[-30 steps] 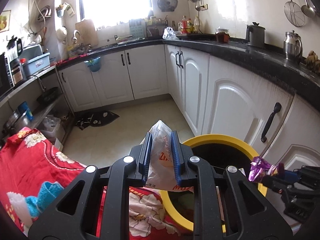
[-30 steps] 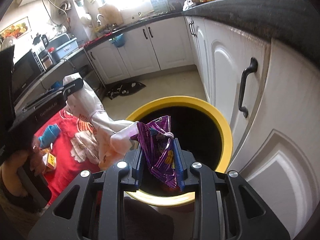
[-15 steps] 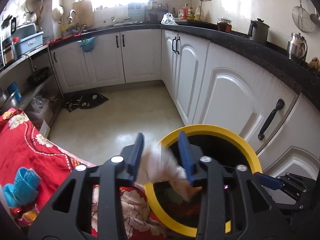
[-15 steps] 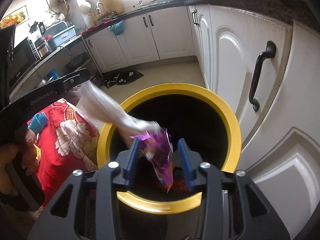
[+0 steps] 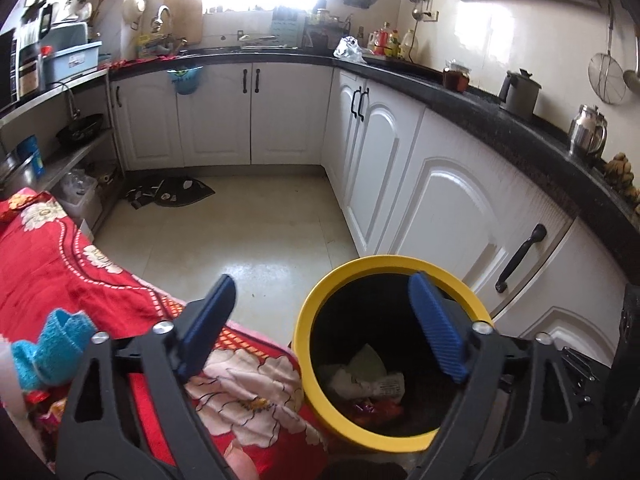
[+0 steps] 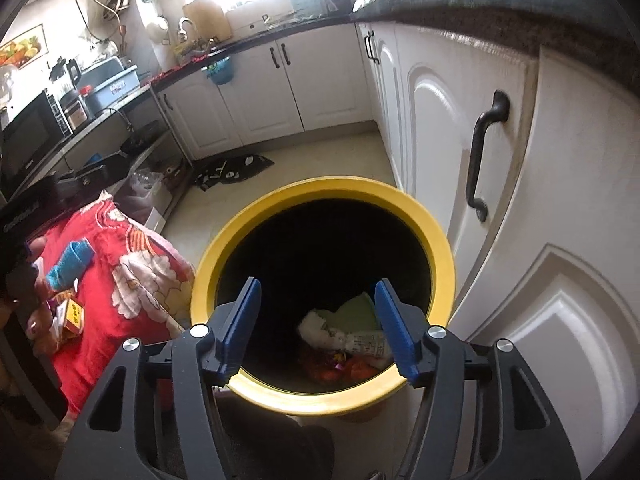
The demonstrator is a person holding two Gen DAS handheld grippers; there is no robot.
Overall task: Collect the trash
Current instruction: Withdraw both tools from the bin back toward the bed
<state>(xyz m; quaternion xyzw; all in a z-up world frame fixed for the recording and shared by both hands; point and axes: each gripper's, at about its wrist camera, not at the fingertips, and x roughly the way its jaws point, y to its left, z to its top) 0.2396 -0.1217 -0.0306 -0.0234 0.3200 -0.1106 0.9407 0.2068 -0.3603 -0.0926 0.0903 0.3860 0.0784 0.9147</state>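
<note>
A yellow-rimmed black bin (image 5: 308,312) (image 6: 440,264) stands on the floor by the white cabinets. In it lie a white printed bag (image 5: 376,380) (image 6: 360,340), a purple wrapper (image 6: 336,358) and other scraps. My left gripper (image 5: 320,284) hangs over the bin's left rim. Its jaws are opening wide and hold nothing. My right gripper (image 6: 318,286) is over the bin's near rim. Its jaws are opening too, with nothing between the blue pads (image 6: 244,320).
A red floral cloth (image 5: 80,272) (image 6: 120,292) lies left of the bin. On it sit a blue knitted piece (image 5: 52,344) (image 6: 72,264) and small packets (image 6: 72,316). Cabinet doors with a black handle (image 5: 520,256) (image 6: 484,152) stand right. A dark mat (image 5: 172,192) lies on the floor.
Both grippers opened. The white bag fell from the left one and the purple wrapper from the right one, both into the bin. The left gripper shifted left.
</note>
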